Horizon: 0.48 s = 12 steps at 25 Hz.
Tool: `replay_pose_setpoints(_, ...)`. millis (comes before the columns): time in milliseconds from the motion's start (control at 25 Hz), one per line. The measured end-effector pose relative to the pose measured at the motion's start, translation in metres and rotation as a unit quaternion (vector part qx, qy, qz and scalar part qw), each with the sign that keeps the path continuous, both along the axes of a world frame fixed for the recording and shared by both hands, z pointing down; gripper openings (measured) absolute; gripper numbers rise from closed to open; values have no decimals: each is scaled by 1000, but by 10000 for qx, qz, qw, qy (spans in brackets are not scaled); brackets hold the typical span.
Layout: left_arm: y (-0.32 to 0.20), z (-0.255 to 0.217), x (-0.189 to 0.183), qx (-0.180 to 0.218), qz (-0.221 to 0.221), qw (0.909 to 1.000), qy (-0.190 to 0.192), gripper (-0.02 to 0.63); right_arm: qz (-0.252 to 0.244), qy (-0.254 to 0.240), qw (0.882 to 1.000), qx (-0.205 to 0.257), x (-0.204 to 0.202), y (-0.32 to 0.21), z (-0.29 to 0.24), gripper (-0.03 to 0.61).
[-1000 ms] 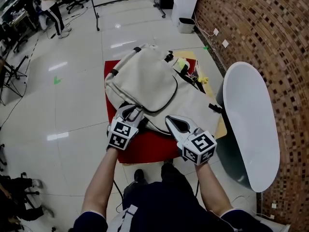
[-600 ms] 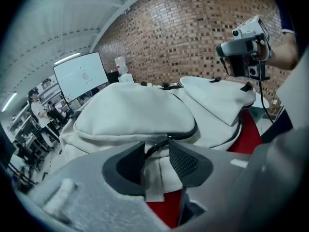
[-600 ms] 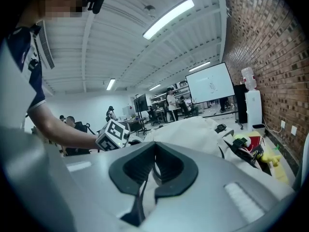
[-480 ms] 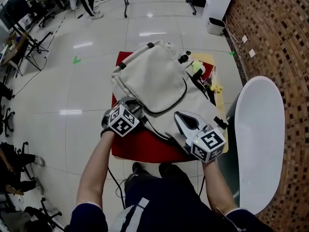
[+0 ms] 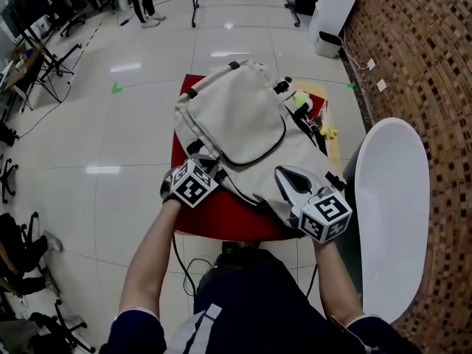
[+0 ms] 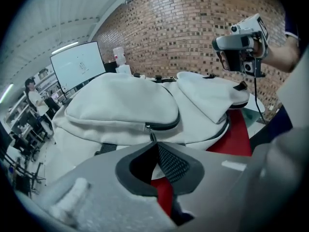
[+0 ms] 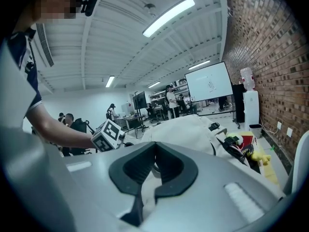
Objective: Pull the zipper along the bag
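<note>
Red tabletop (image 5: 221, 226) carries bag (image 5: 236, 120) | left gripper (image 6: 155, 144): jaws clamped on zipper pull (image 6: 150, 133), likely to draw it | right gripper (image 7: 154, 149): jaws pinching bag's near edge, likely bracing

We log a cream fabric backpack (image 5: 236, 120) with a black zipper track (image 5: 274, 143) and a dark metal zipper pull (image 6: 151, 136). Plain red cloth (image 5: 221, 223). Left gripper (image 5: 212, 169) and right gripper (image 5: 282, 172): grey bodies, black pads, cubes with black-and-white square markers. Mottled brown brick wall (image 5: 435, 50). White oval tabletop (image 5: 391, 212). Glossy pale grey floor (image 5: 118, 146). Small yellow toy (image 5: 330, 132).

Cream bag (image 5: 237, 120) on red table (image 5: 221, 223)
</note>
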State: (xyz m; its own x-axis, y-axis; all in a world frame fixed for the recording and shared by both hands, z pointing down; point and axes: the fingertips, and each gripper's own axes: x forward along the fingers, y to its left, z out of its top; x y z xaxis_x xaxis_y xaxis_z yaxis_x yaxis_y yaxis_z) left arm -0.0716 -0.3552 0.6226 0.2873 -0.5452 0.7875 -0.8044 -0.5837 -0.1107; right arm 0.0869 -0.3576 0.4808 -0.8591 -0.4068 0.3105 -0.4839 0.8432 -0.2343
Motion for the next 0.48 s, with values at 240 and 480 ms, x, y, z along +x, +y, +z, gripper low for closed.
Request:
replay_pose_setpoints(240,15,4,32,-141,102,9985,511,2,53,237,9996,125,6,18,-5,5)
replay_pose_setpoints(480,6,-11,17,358,-536,9973,348,5,52,165,9997,200,20,5,-13,5)
